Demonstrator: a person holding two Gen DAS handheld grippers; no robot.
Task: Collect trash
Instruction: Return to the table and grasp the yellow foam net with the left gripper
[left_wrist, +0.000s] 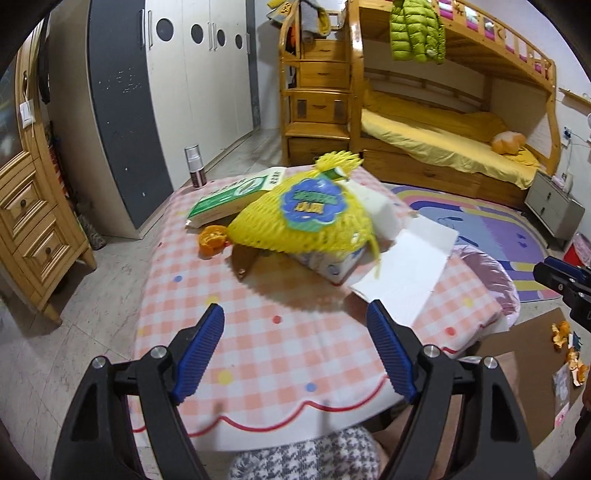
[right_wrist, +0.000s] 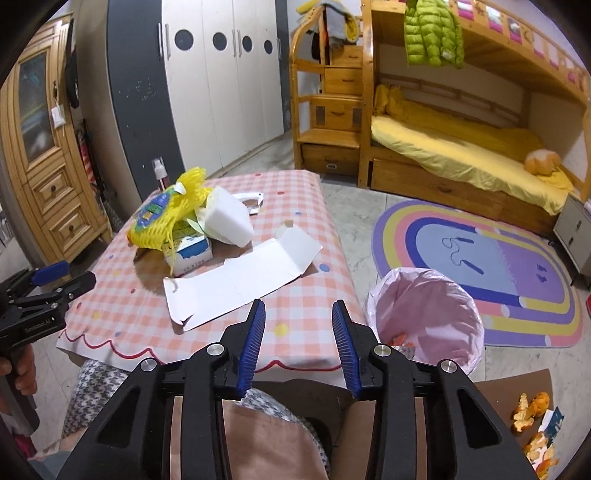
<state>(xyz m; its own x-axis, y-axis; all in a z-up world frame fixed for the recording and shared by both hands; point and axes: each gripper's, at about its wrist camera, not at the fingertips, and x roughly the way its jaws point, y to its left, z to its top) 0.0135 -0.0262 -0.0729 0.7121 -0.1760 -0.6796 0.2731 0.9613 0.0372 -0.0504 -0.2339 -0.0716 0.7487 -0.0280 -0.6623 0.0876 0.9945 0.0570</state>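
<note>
On the checked table (left_wrist: 258, 332) lies a pile of trash: a yellow foam net (left_wrist: 295, 218) (right_wrist: 162, 210), a green and white box (left_wrist: 236, 195), a small blue and white carton (right_wrist: 192, 254), a white foam block (right_wrist: 227, 218), flattened white cardboard (left_wrist: 406, 269) (right_wrist: 243, 280) and orange peel (left_wrist: 212, 240). My left gripper (left_wrist: 295, 325) is open and empty above the table's near half, short of the pile. My right gripper (right_wrist: 298, 314) is open and empty over the table's near right edge. A bin with a pink bag (right_wrist: 424, 314) (left_wrist: 491, 273) stands right of the table.
A spray bottle (left_wrist: 195, 166) stands at the table's far left corner. Orange peels and scraps (right_wrist: 535, 424) lie on brown cardboard on the floor at the right. A rainbow rug (right_wrist: 498, 258), a bunk bed (right_wrist: 461, 147), a wardrobe and a wooden cabinet (left_wrist: 29, 221) surround the table.
</note>
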